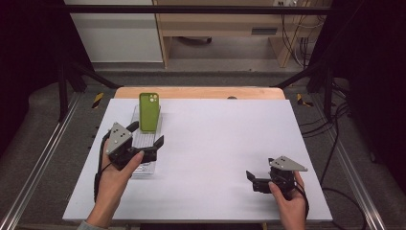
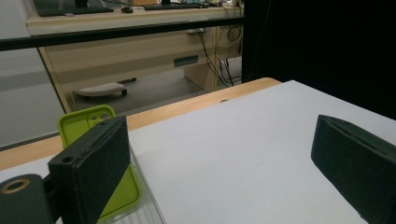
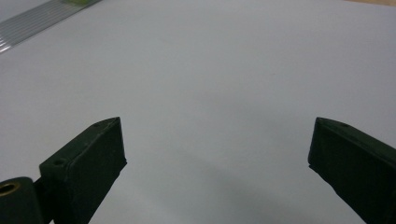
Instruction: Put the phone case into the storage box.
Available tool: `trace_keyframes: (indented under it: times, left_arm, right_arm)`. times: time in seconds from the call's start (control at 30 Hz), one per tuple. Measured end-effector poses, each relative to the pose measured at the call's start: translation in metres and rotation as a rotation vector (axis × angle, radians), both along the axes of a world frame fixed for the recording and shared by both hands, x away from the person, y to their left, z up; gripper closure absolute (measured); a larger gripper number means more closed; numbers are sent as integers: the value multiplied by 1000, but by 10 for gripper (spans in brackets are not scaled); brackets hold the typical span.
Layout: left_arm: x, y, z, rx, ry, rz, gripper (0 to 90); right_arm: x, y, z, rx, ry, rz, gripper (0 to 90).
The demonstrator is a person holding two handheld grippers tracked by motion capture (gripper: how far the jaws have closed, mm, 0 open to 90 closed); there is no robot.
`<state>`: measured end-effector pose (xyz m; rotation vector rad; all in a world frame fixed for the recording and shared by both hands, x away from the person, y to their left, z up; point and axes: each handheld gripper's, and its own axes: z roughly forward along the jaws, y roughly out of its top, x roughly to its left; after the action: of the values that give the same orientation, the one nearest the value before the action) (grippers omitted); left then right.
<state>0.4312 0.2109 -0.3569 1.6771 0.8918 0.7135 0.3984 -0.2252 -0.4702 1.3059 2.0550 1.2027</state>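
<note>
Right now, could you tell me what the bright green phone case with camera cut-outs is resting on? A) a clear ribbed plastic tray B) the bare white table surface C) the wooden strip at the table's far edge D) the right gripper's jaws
A: the green phone case lies on the clear ribbed plastic tray, beside the open left gripper, as the left gripper view also shows.

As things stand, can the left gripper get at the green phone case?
Probably yes. The left gripper is open beside the phone case, which lies on a clear tray; nothing stands between them.
</note>
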Motion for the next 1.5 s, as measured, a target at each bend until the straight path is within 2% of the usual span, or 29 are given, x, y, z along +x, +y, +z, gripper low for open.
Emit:
trace_keyframes:
  times: [0.2,0.3,0.47,0.57,0.87,1.03,1.23,1.37,1.5]
  left_arm:
    - [-8,7,-2,8,-22,-5,36]
    - [-10,11,-2,10,-27,8,35]
    - [-15,20,-1,3,-43,13,35]
    - [-16,25,-1,-19,-54,3,34]
    - [-23,41,-7,3,-71,39,33]
    - [-27,48,-9,-25,-84,33,33]
    - [-32,54,-12,-29,-111,26,30]
    - [-35,57,-16,-19,-110,24,28]
    - [-36,60,-21,-29,-100,27,28]
  right_arm:
    - [0,1,0,-3,0,1,41]
    - [0,1,0,-4,1,1,41]
    - [-1,0,0,0,-5,-2,41]
    - [0,1,0,0,-2,-1,41]
    - [0,2,-1,-3,-3,2,41]
    - [0,1,-1,-3,-1,-3,41]
    - [0,2,-2,-10,-2,-5,41]
    - [1,2,-2,-13,-1,-6,41]
    - [1,1,-2,-11,0,-7,41]
